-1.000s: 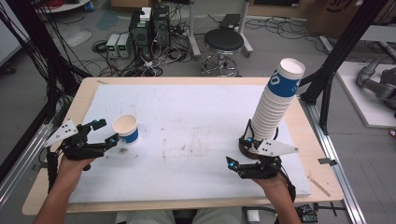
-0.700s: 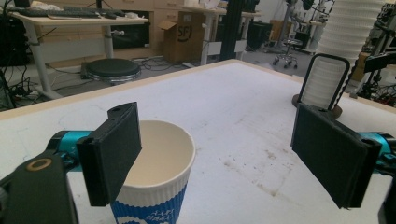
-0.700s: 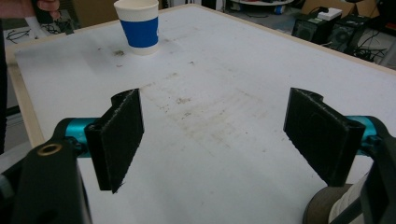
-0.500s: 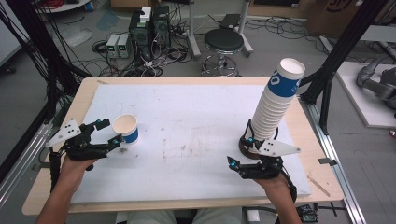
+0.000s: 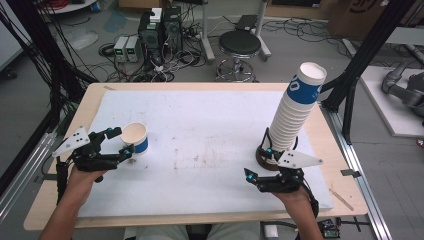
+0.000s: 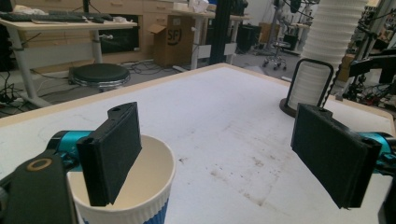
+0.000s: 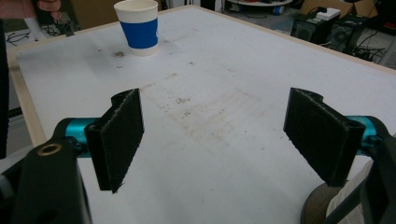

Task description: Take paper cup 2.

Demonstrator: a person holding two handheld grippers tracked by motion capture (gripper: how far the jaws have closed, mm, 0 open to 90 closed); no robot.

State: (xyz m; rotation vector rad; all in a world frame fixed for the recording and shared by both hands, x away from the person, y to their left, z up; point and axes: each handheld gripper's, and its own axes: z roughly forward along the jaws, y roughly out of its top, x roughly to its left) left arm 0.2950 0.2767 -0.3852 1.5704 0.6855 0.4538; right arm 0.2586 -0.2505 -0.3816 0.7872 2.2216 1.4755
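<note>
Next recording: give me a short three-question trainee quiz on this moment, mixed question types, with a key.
1. True or false: the single cup stands upright on the white mat.
2. Which gripper is beside the tall cup stack? A) left gripper B) right gripper
3. Fill in: in the left gripper view, one jaw sits over the single cup's ____, the other well off to the side.

Key:
1. True.
2. B; the stack rises from a dark round base next to the right hand's gripper.
3. Mouth; the jaws stand wide apart and do not clamp the cup.
</note>
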